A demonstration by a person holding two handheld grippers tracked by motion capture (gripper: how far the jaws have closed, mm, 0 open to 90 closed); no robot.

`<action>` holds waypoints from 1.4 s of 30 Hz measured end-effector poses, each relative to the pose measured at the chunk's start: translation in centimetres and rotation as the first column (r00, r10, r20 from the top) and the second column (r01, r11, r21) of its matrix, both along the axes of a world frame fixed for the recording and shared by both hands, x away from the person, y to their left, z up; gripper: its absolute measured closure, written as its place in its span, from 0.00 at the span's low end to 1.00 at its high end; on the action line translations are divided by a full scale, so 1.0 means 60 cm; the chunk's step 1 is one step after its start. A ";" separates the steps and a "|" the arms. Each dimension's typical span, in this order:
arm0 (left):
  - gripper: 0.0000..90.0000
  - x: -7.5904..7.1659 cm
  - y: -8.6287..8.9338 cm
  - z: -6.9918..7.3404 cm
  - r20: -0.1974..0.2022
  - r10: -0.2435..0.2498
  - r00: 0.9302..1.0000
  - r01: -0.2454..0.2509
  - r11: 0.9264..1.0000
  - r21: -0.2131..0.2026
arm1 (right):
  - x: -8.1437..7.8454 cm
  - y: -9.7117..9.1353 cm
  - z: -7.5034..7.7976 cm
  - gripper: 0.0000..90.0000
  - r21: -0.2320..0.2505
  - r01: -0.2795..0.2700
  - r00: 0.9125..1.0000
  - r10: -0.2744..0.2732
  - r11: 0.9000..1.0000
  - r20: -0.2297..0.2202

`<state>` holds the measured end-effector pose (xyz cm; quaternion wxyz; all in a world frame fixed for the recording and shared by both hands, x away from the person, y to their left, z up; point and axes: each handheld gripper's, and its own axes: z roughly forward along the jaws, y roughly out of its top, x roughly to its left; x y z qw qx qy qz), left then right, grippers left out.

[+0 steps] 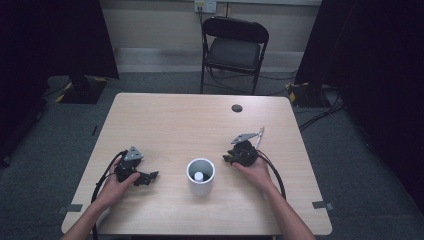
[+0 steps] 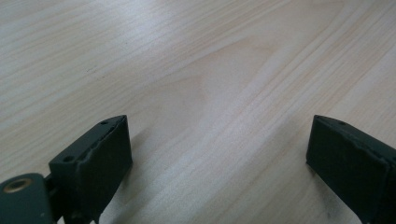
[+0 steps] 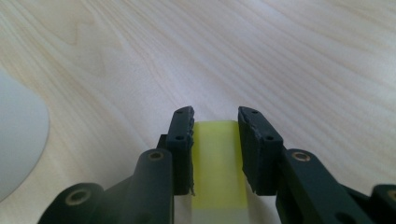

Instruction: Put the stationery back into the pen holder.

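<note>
Yellow block [image 3: 218, 163] is seen between the jaws of the right gripper [image 3: 215, 116], whose pads sit flush against its two sides, so it appears to be gripped; whether it is lifted or resting on the table [image 1: 175, 120] cannot be told from the right gripper view. In the high view the right gripper [image 1: 231, 159] is held just beside the white cup [image 1: 200, 176], which stands upright near the table's front edge with a small white object [image 1: 199, 175] inside; the cup's edge [image 3: 21, 140] also appears at the left of the right gripper view. The left gripper [image 2: 219, 140] is held wide open over bare wood, nothing between its jaws, on the cup's other side [image 1: 150, 176]. A drop into the cup is judged the likely aim. The block could slip if the narrow grip loosens, or the cup could be knocked over by a jaw striking its rim.
</note>
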<state>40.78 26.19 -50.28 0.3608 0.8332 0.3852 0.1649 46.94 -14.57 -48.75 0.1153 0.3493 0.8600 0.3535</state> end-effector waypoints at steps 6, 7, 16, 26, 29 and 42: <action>0.07 0.000 0.000 0.000 0.000 0.001 1.000 -0.001 1.000 0.001 | -0.015 -0.007 0.002 0.68 -0.029 -0.004 1.000 0.004 1.000 0.006; 0.07 0.000 0.000 0.000 0.000 0.001 1.000 -0.001 1.000 0.000 | -0.019 -0.009 0.002 0.67 -0.034 -0.010 1.000 0.010 0.999 0.010; 0.07 0.000 0.000 0.000 0.000 0.001 1.000 -0.001 1.000 0.000 | -0.046 -0.034 0.004 0.74 -0.047 -0.054 0.998 0.054 0.997 0.006; 0.07 0.000 0.000 0.000 0.000 0.001 1.000 -0.001 1.000 0.001 | -0.075 -0.018 0.007 0.71 -0.084 -0.097 0.995 0.098 0.992 0.009; 0.07 0.000 0.000 0.000 0.000 0.001 1.000 -0.001 1.000 0.001 | -0.074 -0.013 0.006 0.70 -0.079 -0.087 0.996 0.089 0.993 0.012; 0.06 0.001 0.001 0.000 -0.001 -0.006 1.000 0.006 1.000 0.005 | -0.074 -0.012 0.008 0.75 -0.036 -0.074 0.997 0.074 0.997 -0.013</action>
